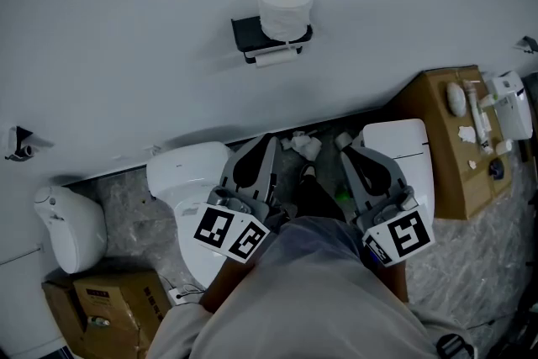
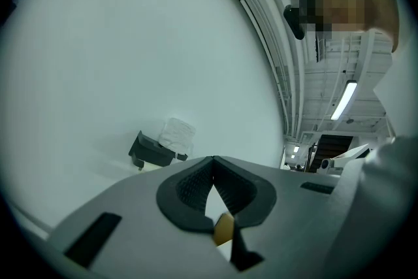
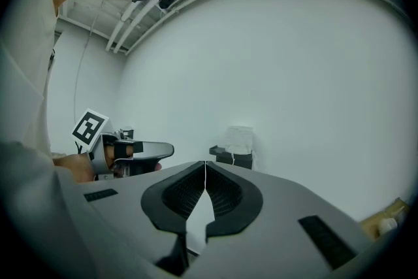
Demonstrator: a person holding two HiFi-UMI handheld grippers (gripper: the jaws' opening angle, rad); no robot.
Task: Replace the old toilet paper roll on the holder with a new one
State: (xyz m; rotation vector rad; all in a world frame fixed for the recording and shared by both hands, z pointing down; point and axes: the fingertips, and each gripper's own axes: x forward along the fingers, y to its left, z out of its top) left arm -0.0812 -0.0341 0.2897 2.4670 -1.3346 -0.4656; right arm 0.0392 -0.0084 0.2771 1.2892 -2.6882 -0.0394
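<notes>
Below the holder (image 1: 252,33) and well short of it: left gripper (image 2: 213,163) pinched fully closed on nothing, ribbed pads meeting edge to edge. Right gripper (image 3: 205,166) likewise closed and empty. Both held low, roughly side by side, pointing toward the wall (image 1: 126,29).

Ahead of and above both sets of jaws, fixed to that wall: the black holder. Sits a little left of the left gripper's line and a little right of the right gripper's line, so lying between the two. Neither hand clearly nearer, judging from the head view; the left perhaps more squarely beneath it.

On top of the holder, a full toilet paper roll (image 1: 286,6), standing upright, core hole facing up. Under the holder's front edge, a thin white roll (image 1: 276,57), long axis level and running along the wall. Probably the old one, calling for a sideways pull rather than a straight tug outward.

Below the holder, at the foot of the wall: a white toilet (image 1: 189,172), crumpled paper scraps (image 1: 303,145), plastic-covered floor (image 1: 126,197). Right of the holder and lower, a cardboard box (image 1: 445,147) with small items on top.
</notes>
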